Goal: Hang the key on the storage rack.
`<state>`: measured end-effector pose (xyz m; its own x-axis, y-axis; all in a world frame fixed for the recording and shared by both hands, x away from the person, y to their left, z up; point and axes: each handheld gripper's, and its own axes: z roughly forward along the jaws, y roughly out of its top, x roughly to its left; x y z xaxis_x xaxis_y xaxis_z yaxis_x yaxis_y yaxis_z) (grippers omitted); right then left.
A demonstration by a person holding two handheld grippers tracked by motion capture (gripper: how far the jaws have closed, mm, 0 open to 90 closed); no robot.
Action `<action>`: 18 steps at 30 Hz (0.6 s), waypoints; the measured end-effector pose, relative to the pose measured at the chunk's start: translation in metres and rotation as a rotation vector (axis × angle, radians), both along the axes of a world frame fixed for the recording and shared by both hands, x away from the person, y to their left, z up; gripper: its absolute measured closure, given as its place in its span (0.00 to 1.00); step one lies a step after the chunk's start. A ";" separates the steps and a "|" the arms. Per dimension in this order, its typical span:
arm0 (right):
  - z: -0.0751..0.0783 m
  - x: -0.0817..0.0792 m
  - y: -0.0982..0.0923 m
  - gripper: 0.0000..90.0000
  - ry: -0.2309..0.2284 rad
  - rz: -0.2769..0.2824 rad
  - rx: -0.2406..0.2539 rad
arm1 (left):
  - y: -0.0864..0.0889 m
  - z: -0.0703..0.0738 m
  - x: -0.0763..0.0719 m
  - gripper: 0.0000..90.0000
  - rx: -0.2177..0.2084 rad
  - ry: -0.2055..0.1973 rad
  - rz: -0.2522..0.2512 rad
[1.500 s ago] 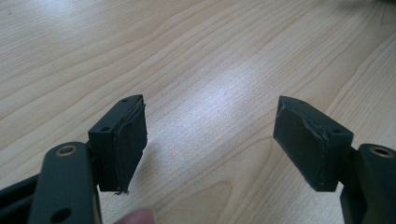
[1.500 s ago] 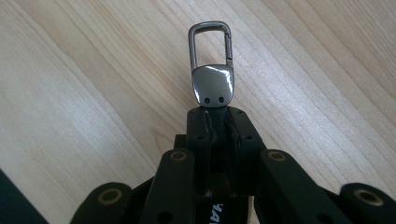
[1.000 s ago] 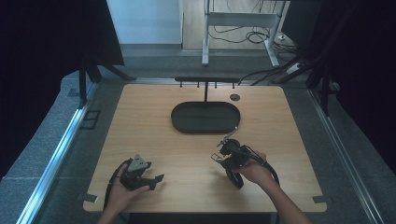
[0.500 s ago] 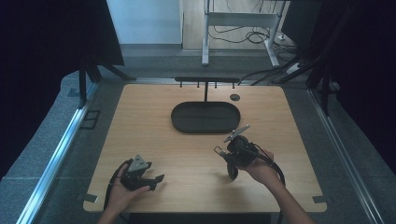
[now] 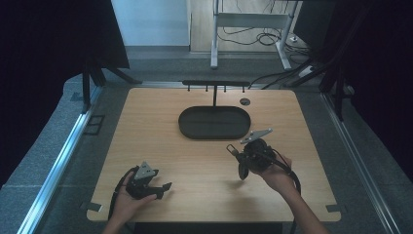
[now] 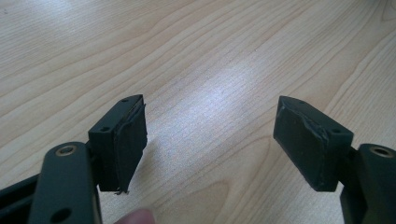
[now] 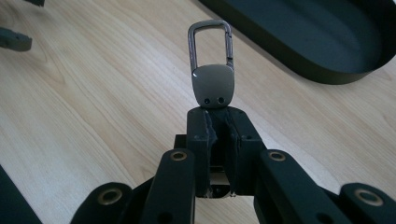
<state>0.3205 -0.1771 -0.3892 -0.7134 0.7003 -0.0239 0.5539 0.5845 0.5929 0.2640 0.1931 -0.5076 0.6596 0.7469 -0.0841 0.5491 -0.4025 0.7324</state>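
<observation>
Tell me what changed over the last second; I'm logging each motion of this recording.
The right gripper, shut on a metal carabiner clip, lifted off the table and shifted right, nearer the oval black tray. The left gripper stayed low at the near left, jaws open and empty. Tray and hook rack did not move.

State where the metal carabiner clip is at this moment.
In the right gripper view, the carabiner clip is clamped in the right gripper, above the table, near the dark oval tray.
</observation>
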 end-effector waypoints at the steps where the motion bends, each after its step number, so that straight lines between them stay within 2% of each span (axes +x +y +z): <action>1: 0.001 0.000 -0.001 0.90 -0.009 -0.005 0.009 | 0.000 0.000 0.000 0.29 0.000 0.000 0.000; 13: 0.009 0.003 -0.010 0.90 -0.051 -0.050 0.048 | 0.000 0.000 0.000 0.29 0.003 0.002 -0.001; 18: 0.010 0.005 -0.010 0.90 -0.065 -0.061 0.046 | -0.001 -0.001 0.000 0.29 0.004 0.003 -0.003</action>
